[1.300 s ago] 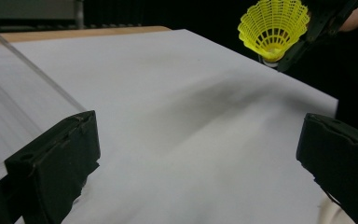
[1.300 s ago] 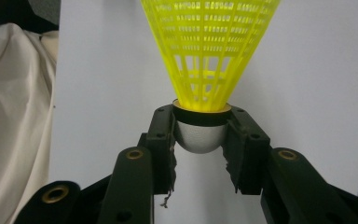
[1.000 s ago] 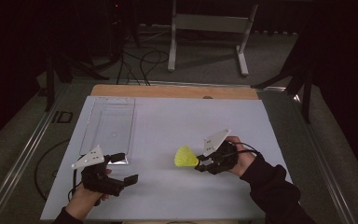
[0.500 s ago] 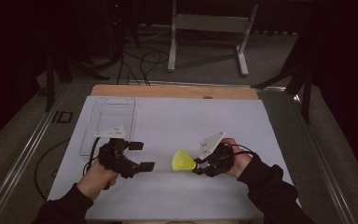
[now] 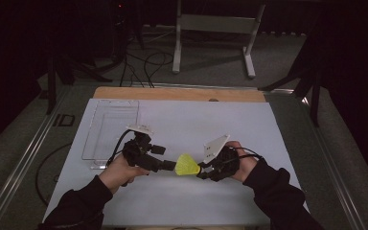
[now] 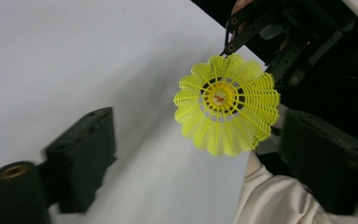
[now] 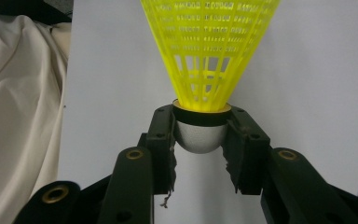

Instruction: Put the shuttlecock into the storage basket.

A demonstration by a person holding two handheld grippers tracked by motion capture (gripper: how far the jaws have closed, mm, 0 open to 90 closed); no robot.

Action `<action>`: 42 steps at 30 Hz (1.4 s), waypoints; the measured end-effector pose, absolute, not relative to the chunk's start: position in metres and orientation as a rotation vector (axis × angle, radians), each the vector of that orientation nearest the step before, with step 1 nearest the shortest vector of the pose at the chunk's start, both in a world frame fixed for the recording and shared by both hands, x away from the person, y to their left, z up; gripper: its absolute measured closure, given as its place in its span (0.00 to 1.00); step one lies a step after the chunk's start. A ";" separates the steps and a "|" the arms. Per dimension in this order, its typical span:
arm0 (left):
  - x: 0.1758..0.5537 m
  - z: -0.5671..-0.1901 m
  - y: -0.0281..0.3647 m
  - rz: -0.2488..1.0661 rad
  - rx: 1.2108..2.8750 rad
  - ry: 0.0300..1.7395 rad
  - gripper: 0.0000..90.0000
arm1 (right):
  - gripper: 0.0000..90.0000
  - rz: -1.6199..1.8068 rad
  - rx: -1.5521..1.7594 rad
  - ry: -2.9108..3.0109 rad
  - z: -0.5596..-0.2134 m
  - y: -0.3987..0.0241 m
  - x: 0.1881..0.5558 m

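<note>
White table sheet [image 5: 182, 120], high view: yellow shuttlecock [image 5: 187, 165] held above it between left gripper [image 5: 168, 166] and right gripper [image 5: 202, 171]; left gripper view: jaws wide apart, shuttlecock's open skirt [image 6: 227, 110] facing them; right gripper view: jaws clamped on its silver cork [image 7: 200, 135].

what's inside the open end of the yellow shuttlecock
The left gripper view looks into the shuttlecock: yellow mesh skirt around a hollow, a small red mark at its centre. Its cork sits behind, clamped by the right gripper.
</note>
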State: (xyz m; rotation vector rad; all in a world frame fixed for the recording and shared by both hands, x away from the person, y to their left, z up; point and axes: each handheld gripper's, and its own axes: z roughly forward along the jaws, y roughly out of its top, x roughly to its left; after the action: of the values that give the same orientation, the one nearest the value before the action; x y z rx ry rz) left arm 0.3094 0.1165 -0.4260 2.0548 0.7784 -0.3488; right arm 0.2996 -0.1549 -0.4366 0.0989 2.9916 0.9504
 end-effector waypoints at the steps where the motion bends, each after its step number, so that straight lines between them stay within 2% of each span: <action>1: 0.310 -0.427 0.114 -0.351 2.065 0.785 0.18 | 0.73 0.953 0.097 2.993 -0.437 -0.155 0.300; 10: 0.322 -0.437 0.100 -0.423 2.075 0.783 0.45 | 0.73 0.958 0.088 2.992 -0.436 -0.152 0.300; 15: 0.325 -0.440 0.095 -0.448 2.087 0.764 0.66 | 0.73 0.957 0.081 2.990 -0.435 -0.151 0.299; 16: 0.326 -0.442 0.093 -0.465 2.099 0.753 0.66 | 0.73 0.961 0.082 2.992 -0.435 -0.151 0.299; 17: 0.327 -0.442 0.092 -0.472 2.105 0.744 0.76 | 0.73 0.957 0.073 2.990 -0.435 -0.150 0.300; 22: 0.330 -0.444 0.092 -0.491 2.104 0.774 0.96 | 0.73 0.944 0.075 2.999 -0.436 -0.149 0.299; 26: 0.330 -0.443 0.090 -0.481 2.122 0.755 1.00 | 0.73 0.943 0.080 2.997 -0.435 -0.150 0.300; 42: 0.336 -0.431 0.089 -0.515 2.146 0.716 1.00 | 0.71 0.937 0.127 2.974 -0.433 -0.148 0.299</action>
State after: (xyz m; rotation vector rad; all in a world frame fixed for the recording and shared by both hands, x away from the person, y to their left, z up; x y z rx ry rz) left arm 0.3358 0.0887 -0.4312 2.1460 0.7156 -0.5150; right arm 0.2986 -0.1482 -0.4333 0.1269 2.9736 0.9374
